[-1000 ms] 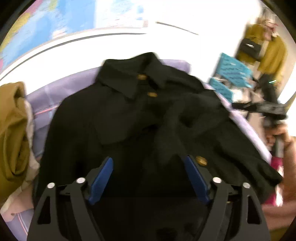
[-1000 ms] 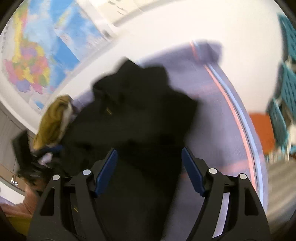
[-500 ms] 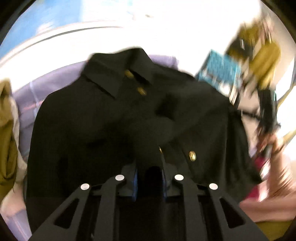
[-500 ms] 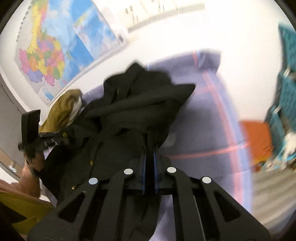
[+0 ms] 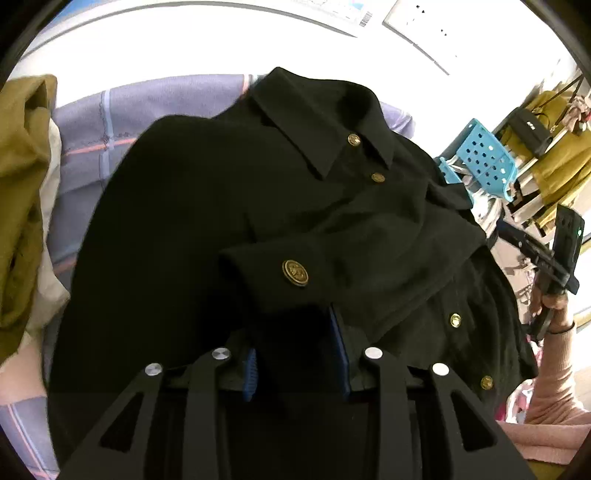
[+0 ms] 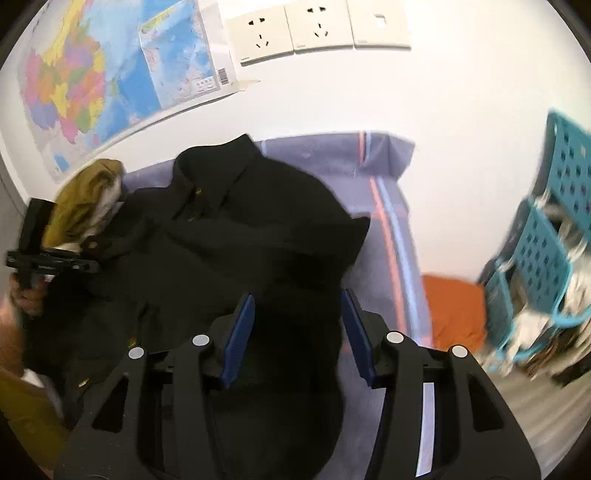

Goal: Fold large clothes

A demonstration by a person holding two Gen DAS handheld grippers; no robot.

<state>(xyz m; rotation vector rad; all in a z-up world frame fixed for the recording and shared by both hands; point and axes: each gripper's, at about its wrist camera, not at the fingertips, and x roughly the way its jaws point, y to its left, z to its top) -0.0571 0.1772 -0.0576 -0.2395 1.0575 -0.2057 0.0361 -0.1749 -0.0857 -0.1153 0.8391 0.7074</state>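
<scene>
Your black collared jacket with brass buttons (image 5: 229, 206) runs under the left gripper's body, so its hem near you is hidden. In the right wrist view its lower part is hidden likewise. The olive garment (image 5: 18, 192) is cut off at the picture's left edge. The blue perforated plastic crates (image 6: 546, 258) are blurred.

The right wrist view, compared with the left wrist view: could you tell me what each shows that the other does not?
Only the right wrist view shows the wall map, the sockets and an orange cloth. Only the left wrist view shows the folded cuff button close up and the collar clearly. Both show the black jacket on the purple sheet, the olive garment and blue baskets.
</scene>
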